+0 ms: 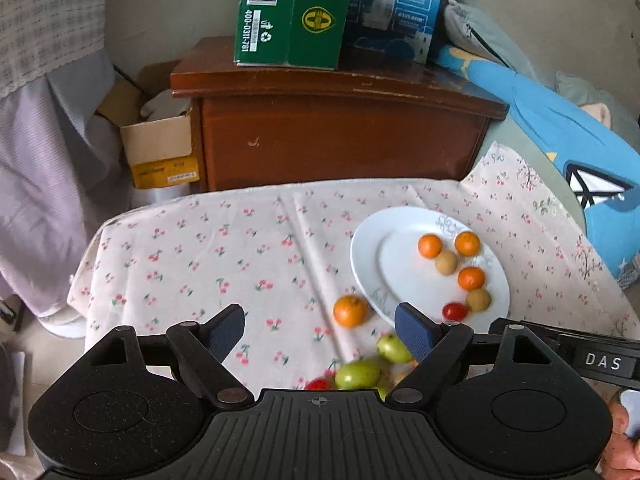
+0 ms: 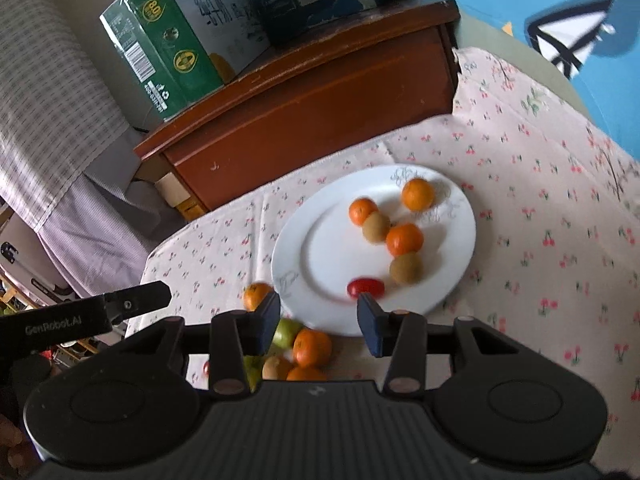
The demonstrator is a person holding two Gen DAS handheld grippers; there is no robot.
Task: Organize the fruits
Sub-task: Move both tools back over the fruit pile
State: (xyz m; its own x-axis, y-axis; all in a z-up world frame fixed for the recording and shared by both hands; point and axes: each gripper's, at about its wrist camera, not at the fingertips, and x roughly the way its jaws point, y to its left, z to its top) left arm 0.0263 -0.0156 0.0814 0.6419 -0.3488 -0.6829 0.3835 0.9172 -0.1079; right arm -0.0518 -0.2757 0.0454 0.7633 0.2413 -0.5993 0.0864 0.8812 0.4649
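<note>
A white plate (image 1: pixel 384 264) (image 2: pixel 316 248) sits on the cherry-print cloth and carries three oranges (image 2: pixel 404 239), two brown fruits (image 2: pixel 406 267) and a red tomato (image 2: pixel 365 287). Loose fruit lies on the cloth near the plate's front rim: an orange (image 1: pixel 350 311), green fruits (image 1: pixel 357 374), a red one (image 1: pixel 319 384) and another orange (image 2: pixel 312 347). My left gripper (image 1: pixel 320 326) hangs wide open above the cloth, just short of the loose orange, holding nothing. Narrower but also open, my right gripper (image 2: pixel 318 314) hovers at the plate's near rim, above the loose pile and empty.
A brown wooden cabinet (image 1: pixel 340 140) stands behind the table, with a green carton (image 1: pixel 288 12) and a blue carton (image 1: pixel 396 4) on top. A cardboard box (image 1: pixel 160 148) sits to its left. A blue cushion (image 1: pixel 560 128) borders the right side. The cloth (image 1: pixel 200 264) stretches left.
</note>
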